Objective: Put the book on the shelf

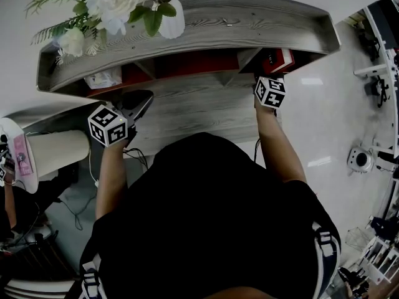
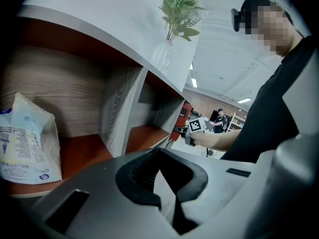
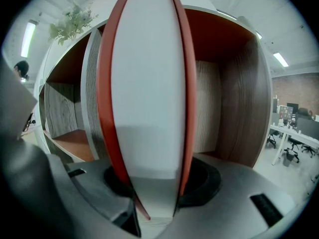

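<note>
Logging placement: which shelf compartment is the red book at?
The rightmost compartment, where the right tongs hold the book; the leftmost holds a white packet.

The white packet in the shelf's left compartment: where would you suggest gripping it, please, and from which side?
The white packet stands upright near the shelf's front edge, boxed in behind and above. I would probably come in from the open front and pinch its narrow upper part.
</note>
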`<state>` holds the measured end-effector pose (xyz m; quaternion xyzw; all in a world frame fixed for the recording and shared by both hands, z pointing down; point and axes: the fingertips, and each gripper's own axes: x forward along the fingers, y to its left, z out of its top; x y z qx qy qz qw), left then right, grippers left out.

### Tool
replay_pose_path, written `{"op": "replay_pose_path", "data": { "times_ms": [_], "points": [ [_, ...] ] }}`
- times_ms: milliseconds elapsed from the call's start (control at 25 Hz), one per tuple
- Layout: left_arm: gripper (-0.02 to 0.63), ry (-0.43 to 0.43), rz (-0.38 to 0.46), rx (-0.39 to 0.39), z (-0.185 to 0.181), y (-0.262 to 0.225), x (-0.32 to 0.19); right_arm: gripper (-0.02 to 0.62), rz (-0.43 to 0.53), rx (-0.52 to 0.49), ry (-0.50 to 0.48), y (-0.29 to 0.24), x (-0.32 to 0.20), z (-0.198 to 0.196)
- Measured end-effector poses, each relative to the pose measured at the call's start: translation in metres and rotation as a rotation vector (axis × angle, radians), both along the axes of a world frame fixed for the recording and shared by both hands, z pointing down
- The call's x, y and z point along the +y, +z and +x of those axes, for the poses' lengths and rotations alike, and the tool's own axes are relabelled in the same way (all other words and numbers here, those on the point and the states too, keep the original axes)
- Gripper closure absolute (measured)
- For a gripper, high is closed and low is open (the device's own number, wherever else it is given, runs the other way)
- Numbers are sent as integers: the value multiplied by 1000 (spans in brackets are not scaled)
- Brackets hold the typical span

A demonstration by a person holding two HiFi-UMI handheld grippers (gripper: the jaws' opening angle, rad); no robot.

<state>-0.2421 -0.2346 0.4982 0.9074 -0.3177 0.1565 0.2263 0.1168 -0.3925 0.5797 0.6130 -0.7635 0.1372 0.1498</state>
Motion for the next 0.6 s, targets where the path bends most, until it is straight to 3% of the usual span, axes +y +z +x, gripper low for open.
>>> {"op": "replay_pose_path", "data": {
  "times_ms": [600],
  "points": [
    [586, 25, 14, 10, 5, -4, 3, 354, 11, -50, -5, -3, 21, 11]
  ]
}}
